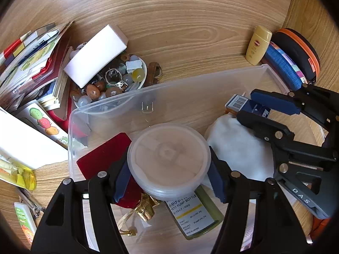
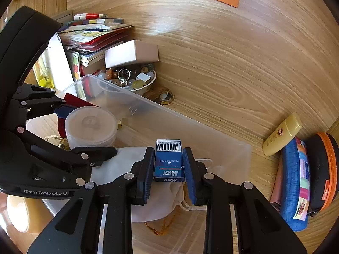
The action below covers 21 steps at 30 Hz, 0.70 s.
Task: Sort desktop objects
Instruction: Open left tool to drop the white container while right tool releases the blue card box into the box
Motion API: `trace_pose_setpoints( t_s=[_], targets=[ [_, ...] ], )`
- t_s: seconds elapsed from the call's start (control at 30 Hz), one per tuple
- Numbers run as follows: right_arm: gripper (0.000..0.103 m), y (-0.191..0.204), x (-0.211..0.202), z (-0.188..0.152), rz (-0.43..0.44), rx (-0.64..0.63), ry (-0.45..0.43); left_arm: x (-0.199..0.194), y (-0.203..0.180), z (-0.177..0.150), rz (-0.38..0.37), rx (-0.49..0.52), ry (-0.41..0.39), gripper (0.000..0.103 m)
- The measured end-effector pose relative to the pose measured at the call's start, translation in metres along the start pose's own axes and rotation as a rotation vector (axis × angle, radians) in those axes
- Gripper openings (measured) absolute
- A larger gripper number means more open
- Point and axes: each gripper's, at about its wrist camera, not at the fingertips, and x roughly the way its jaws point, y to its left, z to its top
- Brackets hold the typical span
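My left gripper (image 1: 168, 180) is shut on a round translucent plastic container (image 1: 168, 158) and holds it over the clear plastic bin (image 1: 118, 103); the container also shows in the right wrist view (image 2: 91, 128). My right gripper (image 2: 168, 169) is shut on a small blue Max staples box (image 2: 168, 162) above the bin's right part (image 2: 228, 154); the box shows in the left wrist view (image 1: 243, 103) too. In the bin lie a white cloth pouch (image 1: 239, 148), a red pouch (image 1: 103, 156) and a pump bottle (image 1: 195, 213).
A bowl of beads and rings (image 1: 118, 78) under a white box (image 1: 97, 55) stands behind the bin, with a watch (image 2: 166, 97). Stacked booklets (image 1: 36, 63) lie at the left. A yellow sunscreen bottle (image 1: 257, 44), blue pencil case (image 2: 296, 182) and orange-trimmed black case (image 2: 324, 169) lie right.
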Motion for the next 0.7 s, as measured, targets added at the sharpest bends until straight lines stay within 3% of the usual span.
trace_pose_setpoints(
  t_s=[0.1,0.17,0.23,0.33,0.47,0.57,0.63,0.7],
  targets=[
    [0.026,0.0,-0.001,-0.001,-0.009,0.002,-0.008,0.0,-0.001,0.0,0.013,-0.003,-0.005,0.065],
    [0.034,-0.001,-0.003,-0.001,-0.013,0.004,-0.017,-0.002,-0.001,0.0,0.032,-0.002,-0.011,0.065],
    [0.047,-0.001,-0.006,-0.001,-0.019,0.005,-0.033,-0.005,-0.001,0.0,0.05,0.002,-0.024,0.065],
    [0.051,0.0,-0.011,-0.001,-0.027,-0.001,-0.055,-0.012,0.0,-0.001,0.056,-0.005,-0.038,0.067],
    [0.058,-0.001,-0.018,0.001,-0.033,-0.003,-0.076,-0.025,0.005,-0.003,0.099,-0.005,-0.071,0.077],
    [0.073,-0.003,-0.03,0.003,-0.06,0.012,-0.114,-0.038,0.01,-0.006,0.146,-0.016,-0.103,0.084],
    [0.082,-0.005,-0.039,0.003,-0.08,0.024,-0.137,-0.046,0.015,-0.009,0.139,-0.036,-0.118,0.088],
    [0.082,-0.008,-0.05,0.003,-0.1,0.034,-0.153,-0.056,0.02,-0.012,0.14,-0.056,-0.132,0.089]
  ],
)
